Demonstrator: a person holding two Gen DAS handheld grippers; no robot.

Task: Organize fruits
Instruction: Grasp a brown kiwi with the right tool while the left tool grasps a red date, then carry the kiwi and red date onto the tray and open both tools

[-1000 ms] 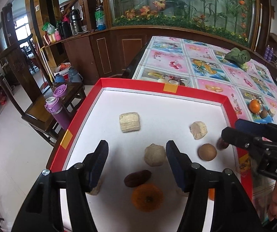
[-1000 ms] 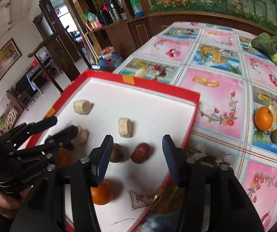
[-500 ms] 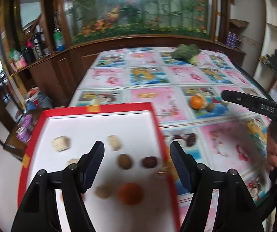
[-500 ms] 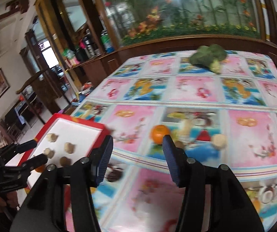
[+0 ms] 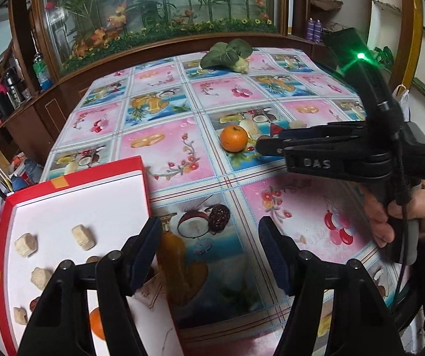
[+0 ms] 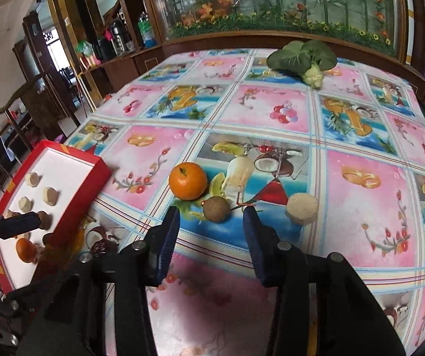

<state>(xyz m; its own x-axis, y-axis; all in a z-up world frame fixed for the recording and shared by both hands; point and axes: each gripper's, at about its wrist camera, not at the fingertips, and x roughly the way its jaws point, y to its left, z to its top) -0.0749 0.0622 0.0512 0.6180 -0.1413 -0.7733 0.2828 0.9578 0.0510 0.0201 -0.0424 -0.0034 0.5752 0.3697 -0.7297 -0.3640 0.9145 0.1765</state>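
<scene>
Both grippers have swung away from the red tray (image 6: 64,178) and now look out over the patterned tablecloth (image 6: 360,207), and the right gripper (image 6: 211,225) is lining up on the loose fruit! Its jaws stand wide apart with nothing between them, and dead ahead at 12 o'clock sits a small brown fruit (image 6: 216,209), just short of the fingertips. An orange (image 6: 187,181) lies at 11 o'clock, just beside the brown one, and a pale cream-coloured piece (image 6: 301,207) waits at 1 o'clock. The left gripper (image 5: 209,246) hovers over the cloth beside the tray's corner, jaws spread and empty too. In the tray, pale chunks, a dark fruit and another orange are laid out already, off at 9 o'clock in the right view. The step in hand looks like a pick of the brown fruit: best to come in low and centred so the pads straddle it evenly, keep the left pad clear of the orange so it doesn't roll, and close gently, since a round fruit can squirt out sideways. A leafy green vegetable (image 6: 301,56) sits far off at 1 o'clock, well apart from the action
</scene>
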